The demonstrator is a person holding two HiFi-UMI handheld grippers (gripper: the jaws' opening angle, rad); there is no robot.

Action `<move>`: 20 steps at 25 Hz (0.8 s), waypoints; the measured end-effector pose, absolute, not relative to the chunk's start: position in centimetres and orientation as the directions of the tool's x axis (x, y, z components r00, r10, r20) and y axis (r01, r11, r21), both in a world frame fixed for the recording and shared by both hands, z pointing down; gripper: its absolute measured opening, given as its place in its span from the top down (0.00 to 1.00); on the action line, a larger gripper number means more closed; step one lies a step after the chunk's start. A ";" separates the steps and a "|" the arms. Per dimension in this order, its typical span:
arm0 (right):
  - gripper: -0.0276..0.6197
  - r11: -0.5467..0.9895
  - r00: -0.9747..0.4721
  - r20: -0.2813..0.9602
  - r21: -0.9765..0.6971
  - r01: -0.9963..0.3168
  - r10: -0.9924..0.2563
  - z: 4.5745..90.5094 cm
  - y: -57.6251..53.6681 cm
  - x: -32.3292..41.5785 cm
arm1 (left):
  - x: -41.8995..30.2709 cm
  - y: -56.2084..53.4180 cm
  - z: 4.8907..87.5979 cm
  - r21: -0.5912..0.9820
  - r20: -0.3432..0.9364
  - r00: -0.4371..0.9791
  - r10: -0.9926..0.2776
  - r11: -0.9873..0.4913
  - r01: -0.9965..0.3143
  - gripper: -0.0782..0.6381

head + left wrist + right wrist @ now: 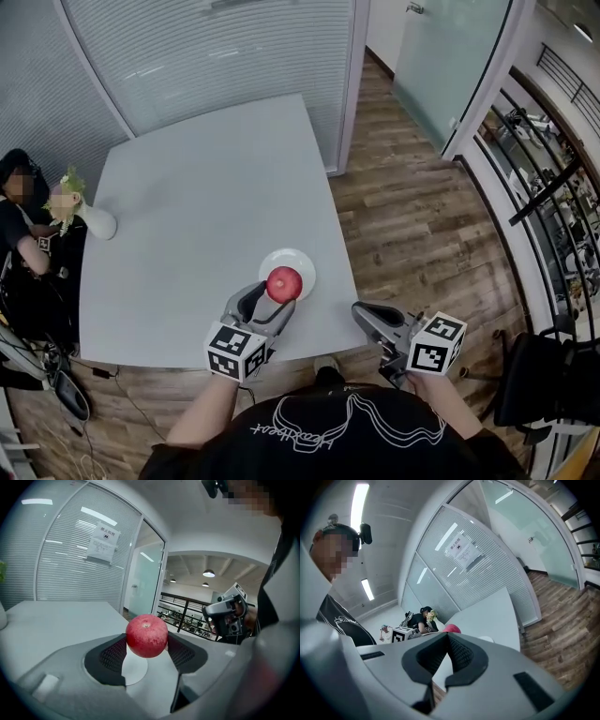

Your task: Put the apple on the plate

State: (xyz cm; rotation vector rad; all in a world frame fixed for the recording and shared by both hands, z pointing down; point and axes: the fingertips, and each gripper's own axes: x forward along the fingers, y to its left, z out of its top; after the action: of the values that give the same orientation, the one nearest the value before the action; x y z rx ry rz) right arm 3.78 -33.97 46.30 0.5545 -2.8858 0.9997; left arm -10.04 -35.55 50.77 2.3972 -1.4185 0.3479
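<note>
A red apple (284, 282) sits between the pads of my left gripper (277, 293), which is shut on it. In the left gripper view the apple (146, 635) hangs a little above a small white plate (135, 668), touched by both dark pads. The plate (302, 263) lies near the front right corner of the grey table (206, 197). My right gripper (362, 315) hovers off the table's front right edge, apart from the apple, its jaws together and empty. In the right gripper view its pads (459, 651) meet at the tips, with the apple's top (452, 629) just beyond.
A white vase (99, 223) with flowers stands at the table's left edge, next to a seated person (21, 230). Glass partitions close off the back. Wooden floor runs to the right, with a dark chair (539, 380) at the far right.
</note>
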 end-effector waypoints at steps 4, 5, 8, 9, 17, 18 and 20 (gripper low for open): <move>0.94 0.731 -0.941 0.159 -0.597 -0.332 -0.298 47.1 -35.5 3.7 | -10.3 -37.1 52.6 0.177 0.394 0.456 -0.798 -0.421 -0.889 0.50; 0.94 0.732 -0.943 0.160 -0.597 -0.328 -0.292 47.2 -35.9 3.7 | -10.4 -37.4 53.0 0.170 0.403 0.447 -0.799 -0.415 -0.894 0.50; 0.94 0.739 -0.947 0.171 -0.593 -0.320 -0.272 47.6 -36.8 3.9 | -10.5 -38.3 54.4 0.144 0.428 0.419 -0.801 -0.397 -0.907 0.50; 0.94 0.741 -0.948 0.175 -0.592 -0.318 -0.267 47.8 -37.1 4.0 | -10.5 -38.6 54.9 0.138 0.435 0.411 -0.801 -0.392 -0.910 0.50; 0.94 0.755 -0.952 0.208 -0.581 -0.305 -0.225 48.9 -39.6 4.0 | -11.1 -40.4 58.3 0.127 0.469 0.371 -0.802 -0.354 -0.927 0.50; 0.94 0.755 -0.952 0.210 -0.580 -0.305 -0.223 49.0 -39.8 4.1 | -11.1 -40.6 58.7 0.123 0.473 0.365 -0.802 -0.350 -0.928 0.50; 0.94 0.755 -0.952 0.214 -0.582 -0.303 -0.217 49.3 -40.1 4.1 | -11.2 -40.8 59.6 0.106 0.487 0.354 -0.799 -0.348 -0.931 0.50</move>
State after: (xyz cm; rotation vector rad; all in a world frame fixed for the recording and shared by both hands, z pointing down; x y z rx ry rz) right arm 4.12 -40.14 49.31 0.4198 -2.8168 0.9687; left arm -11.19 -40.84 59.62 2.2568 -1.5199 0.5018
